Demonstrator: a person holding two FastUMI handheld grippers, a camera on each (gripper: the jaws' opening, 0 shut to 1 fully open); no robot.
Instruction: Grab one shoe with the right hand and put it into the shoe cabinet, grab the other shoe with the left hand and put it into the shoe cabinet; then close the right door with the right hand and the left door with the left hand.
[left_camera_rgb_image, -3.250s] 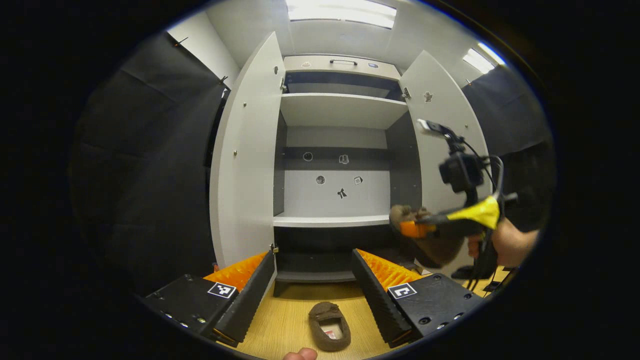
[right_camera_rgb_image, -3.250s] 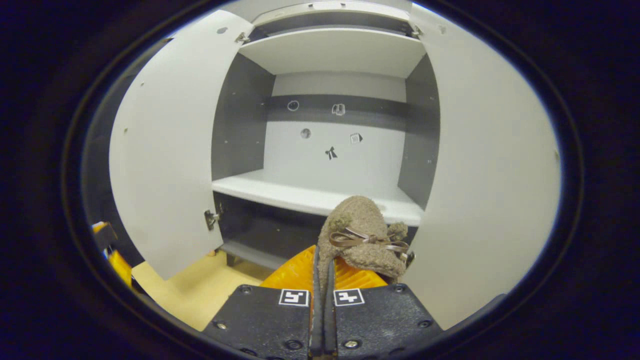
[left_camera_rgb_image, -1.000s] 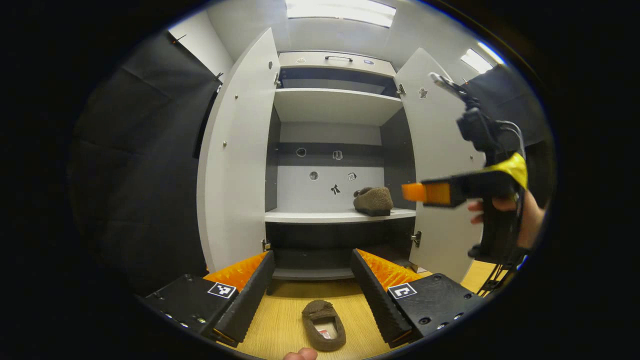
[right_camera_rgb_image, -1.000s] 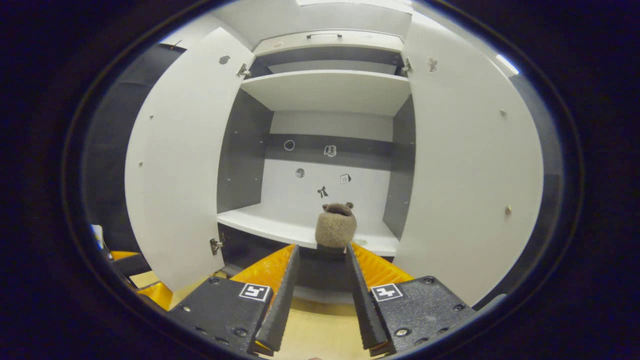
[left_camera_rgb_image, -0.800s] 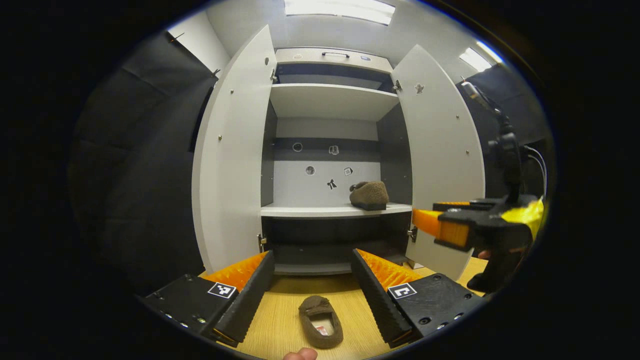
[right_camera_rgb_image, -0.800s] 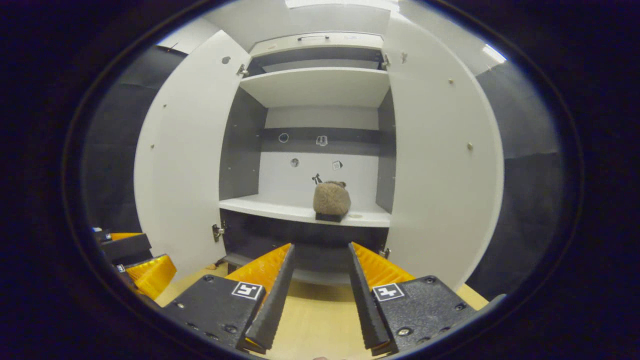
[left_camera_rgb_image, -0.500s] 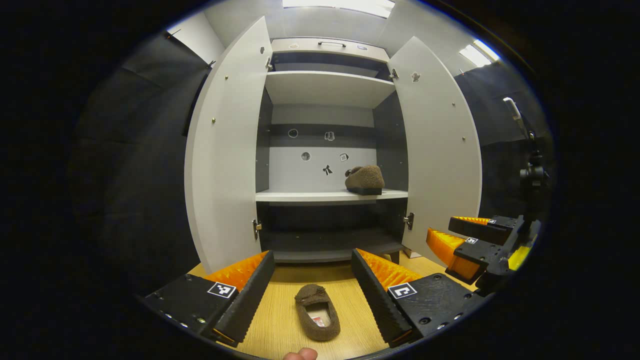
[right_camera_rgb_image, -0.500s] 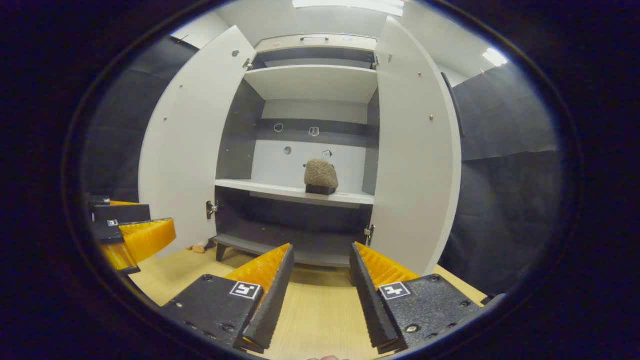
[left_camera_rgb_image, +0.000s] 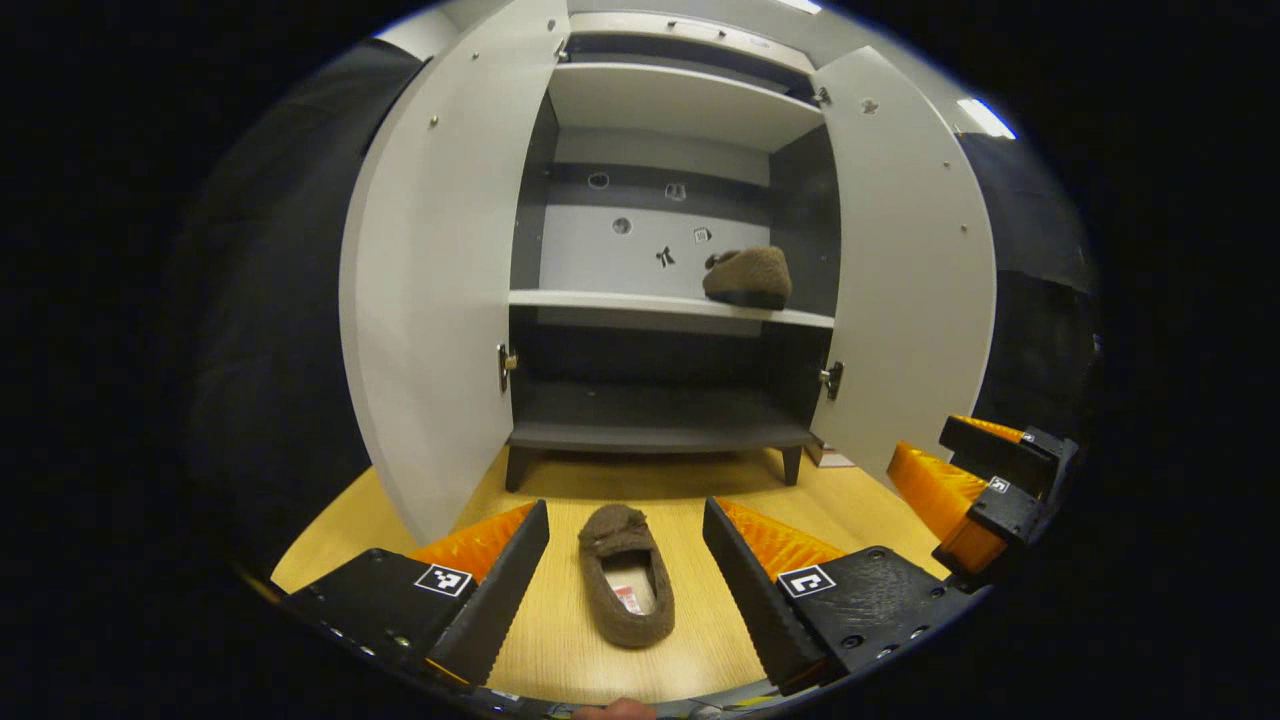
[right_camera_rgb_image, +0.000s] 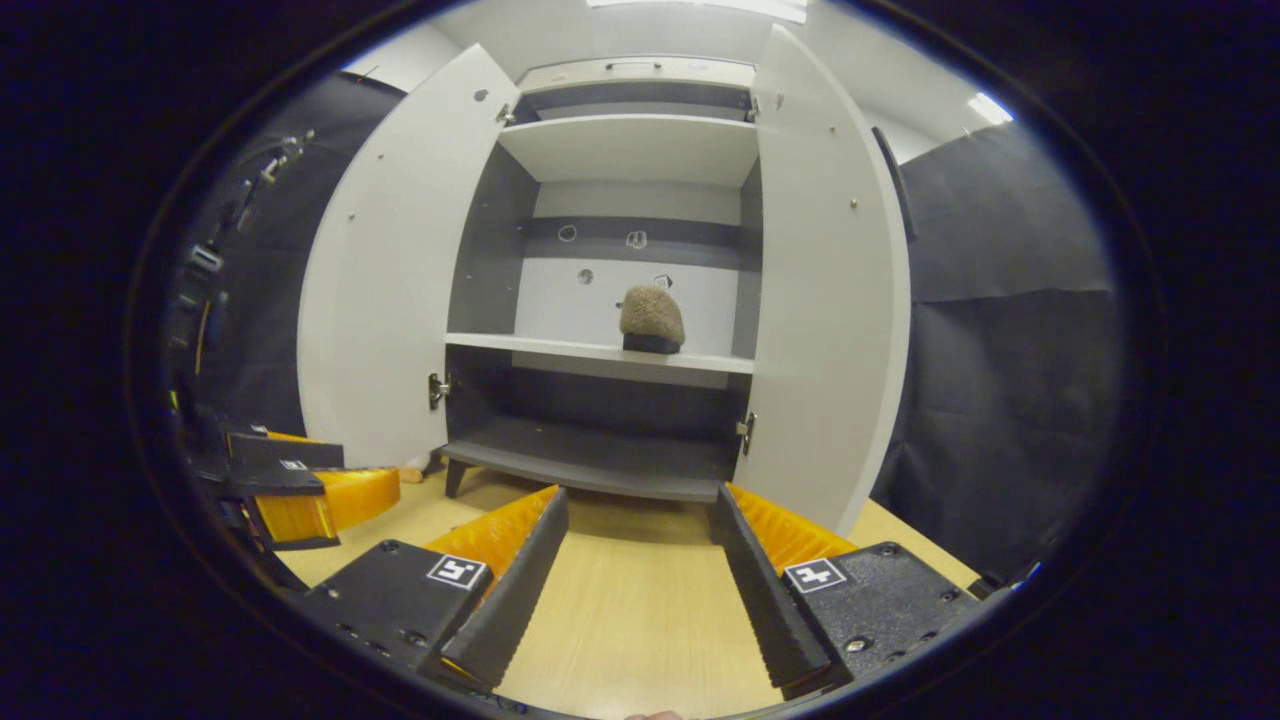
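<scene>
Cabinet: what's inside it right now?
One brown shoe sits on the cabinet's middle shelf, toward its right side. The dark bottom shelf looks bare. The top compartment's interior is mostly hidden from these angles.

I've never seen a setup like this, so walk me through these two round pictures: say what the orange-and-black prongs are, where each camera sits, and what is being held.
No robot here: a person carries a two-finger gripper in each hand, with a fisheye camera on each looking along its fingers. In the left gripper view, the left gripper is open around a brown shoe lying on the wooden floor, not gripping it. The right gripper is open and empty. The other shoe sits on the middle shelf of the shoe cabinet, both doors open.
</scene>
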